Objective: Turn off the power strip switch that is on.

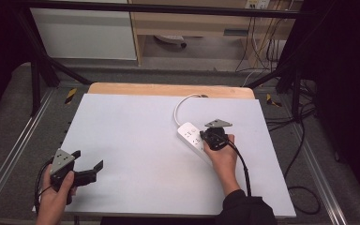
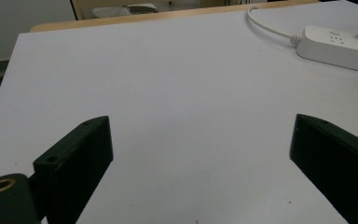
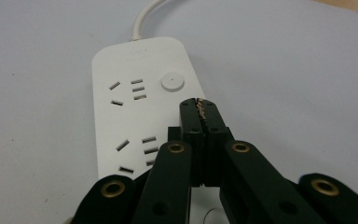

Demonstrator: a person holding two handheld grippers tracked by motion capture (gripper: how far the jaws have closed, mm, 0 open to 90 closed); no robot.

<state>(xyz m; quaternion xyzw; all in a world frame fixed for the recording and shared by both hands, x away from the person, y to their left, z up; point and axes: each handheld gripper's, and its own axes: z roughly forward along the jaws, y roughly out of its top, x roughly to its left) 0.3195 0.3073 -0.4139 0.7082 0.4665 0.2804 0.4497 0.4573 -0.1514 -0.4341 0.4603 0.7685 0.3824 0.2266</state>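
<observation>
Right hand-held gripper (image 3: pixel 199 109): clenched, over strip (image 3: pixel 135 102) mid-frame (aim at its button (image 3: pixel 172 82), likely).
Left hand-held gripper (image 1: pixel 88 165): released, lower left.

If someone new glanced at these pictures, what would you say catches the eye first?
The white power strip stands out right of centre on the pale table, its cord curling toward the far edge. The right tongs hang closed just over the strip, tips near its round button. At the near left corner the left tongs are spread wide over bare table.
</observation>
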